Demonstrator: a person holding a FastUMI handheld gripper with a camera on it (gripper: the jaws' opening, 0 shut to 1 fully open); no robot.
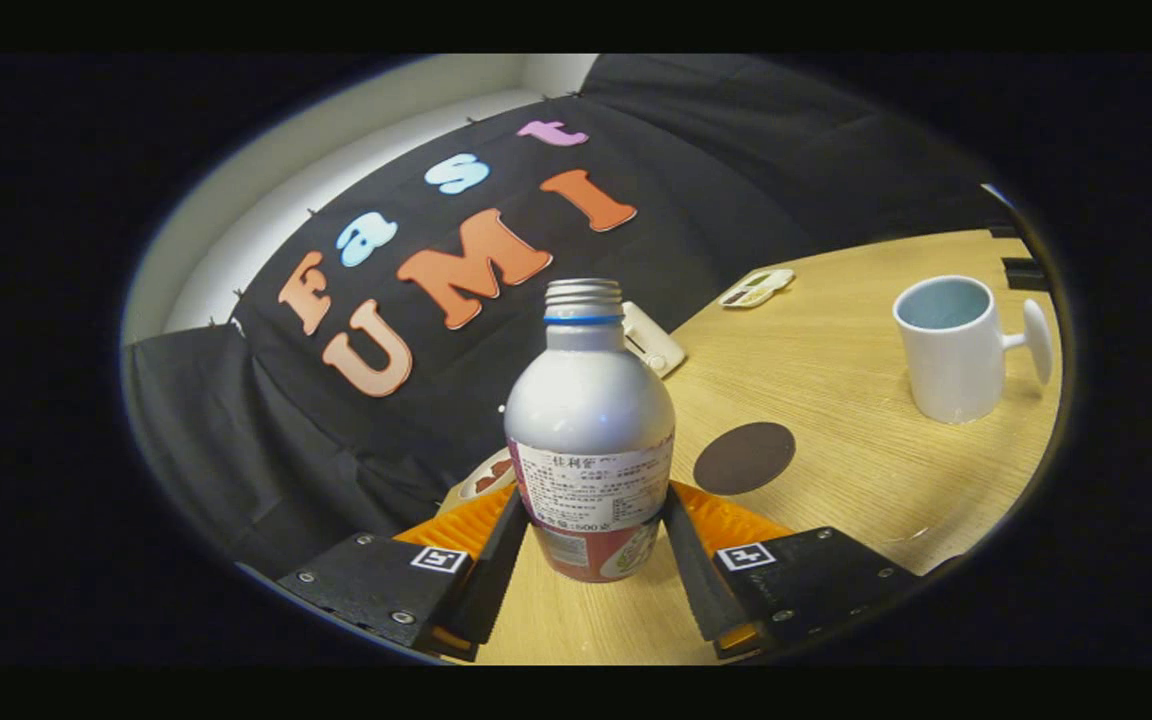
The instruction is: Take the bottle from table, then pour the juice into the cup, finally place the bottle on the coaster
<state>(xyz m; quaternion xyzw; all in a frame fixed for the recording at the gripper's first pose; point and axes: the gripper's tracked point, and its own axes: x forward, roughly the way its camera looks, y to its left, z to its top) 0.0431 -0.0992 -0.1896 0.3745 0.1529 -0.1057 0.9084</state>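
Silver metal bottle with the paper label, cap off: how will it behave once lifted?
The silver metal bottle sits between the gripper fingers, which touch its labelled lower body; it looks rigid, unlikely to deform. The smooth rounded wall may slip if the squeeze is light. The threaded neck is uncapped, so any tilt could spill early. Tall and narrow, it probably tips easily when set down.

The gripper (591, 545) clamps the uncapped bottle (590, 430) at centre, both fingers pressing its label. The coaster (744, 457) lies just right on the table (836, 400); the cup (954, 345) stands upper right.
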